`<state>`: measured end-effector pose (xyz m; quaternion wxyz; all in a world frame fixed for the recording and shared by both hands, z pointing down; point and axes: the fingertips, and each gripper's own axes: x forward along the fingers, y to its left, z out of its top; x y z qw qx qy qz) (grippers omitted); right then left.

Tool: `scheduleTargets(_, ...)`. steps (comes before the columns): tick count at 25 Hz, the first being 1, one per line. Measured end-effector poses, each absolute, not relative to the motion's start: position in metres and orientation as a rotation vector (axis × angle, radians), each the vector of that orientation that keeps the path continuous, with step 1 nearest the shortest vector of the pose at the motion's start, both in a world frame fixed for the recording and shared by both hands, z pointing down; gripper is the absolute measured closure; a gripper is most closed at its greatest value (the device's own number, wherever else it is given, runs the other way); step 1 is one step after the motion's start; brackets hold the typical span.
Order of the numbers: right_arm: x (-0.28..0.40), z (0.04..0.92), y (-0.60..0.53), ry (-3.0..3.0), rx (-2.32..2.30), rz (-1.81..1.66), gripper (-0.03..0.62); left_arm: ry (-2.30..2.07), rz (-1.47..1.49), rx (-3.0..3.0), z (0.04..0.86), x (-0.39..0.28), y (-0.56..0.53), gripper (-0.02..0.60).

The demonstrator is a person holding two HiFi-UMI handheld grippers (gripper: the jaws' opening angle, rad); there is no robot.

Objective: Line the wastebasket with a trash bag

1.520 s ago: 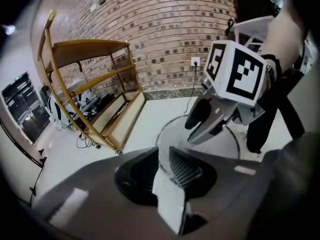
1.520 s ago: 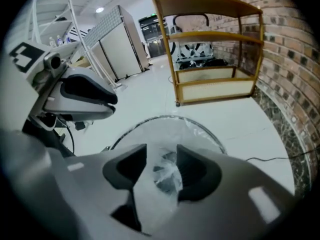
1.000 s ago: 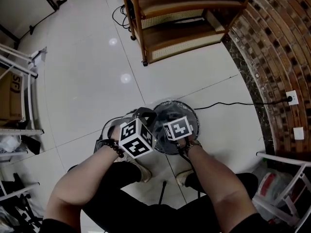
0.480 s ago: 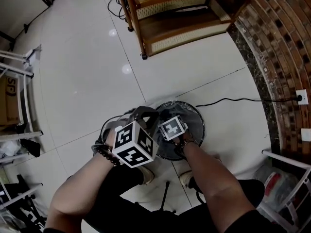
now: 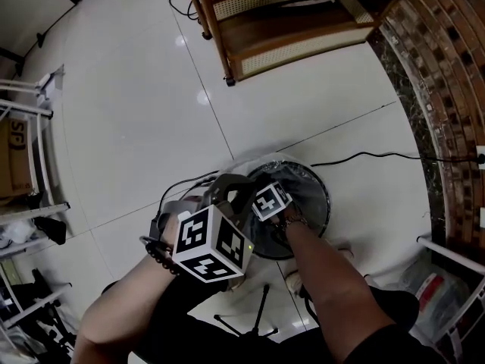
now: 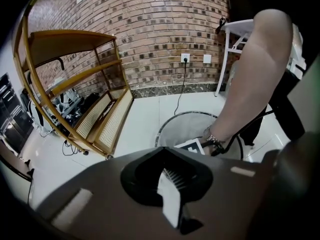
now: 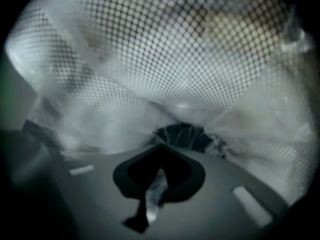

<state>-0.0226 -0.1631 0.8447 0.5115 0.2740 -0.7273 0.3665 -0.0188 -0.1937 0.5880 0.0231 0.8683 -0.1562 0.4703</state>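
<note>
Ceiling lights glare on the floor (image 5: 203,97); the right gripper view is murky.

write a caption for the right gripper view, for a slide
Right gripper, jaws shut on the clear plastic trash bag, deep inside the black wire-mesh wastebasket

Trash bag (image 5: 258,165) in wastebasket (image 5: 326,203), right tongs (image 7: 154,189) inside it, left tongs (image 6: 170,194) beside, shelf (image 5: 288,29) behind

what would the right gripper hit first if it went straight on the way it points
Probably the clear trash bag, gathered over the dark bottom of the mesh wastebasket, ahead of the shut jaws of the right gripper; depth is unclear.
</note>
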Motion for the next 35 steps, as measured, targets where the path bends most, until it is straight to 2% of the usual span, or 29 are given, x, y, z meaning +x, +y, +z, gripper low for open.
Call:
scheduleTargets(20,-0.016,0.891,-0.171,-1.755,0.685,0.899,0.592,-0.486,1.483,2.637,0.596,-0.022,-0.201,0.58)
scheduleTargets(35,-0.01,0.806,-0.18,-1.811,0.736,0.835,0.585,-0.549,1.452,2.691,0.588,-0.022,-0.203,0.58)
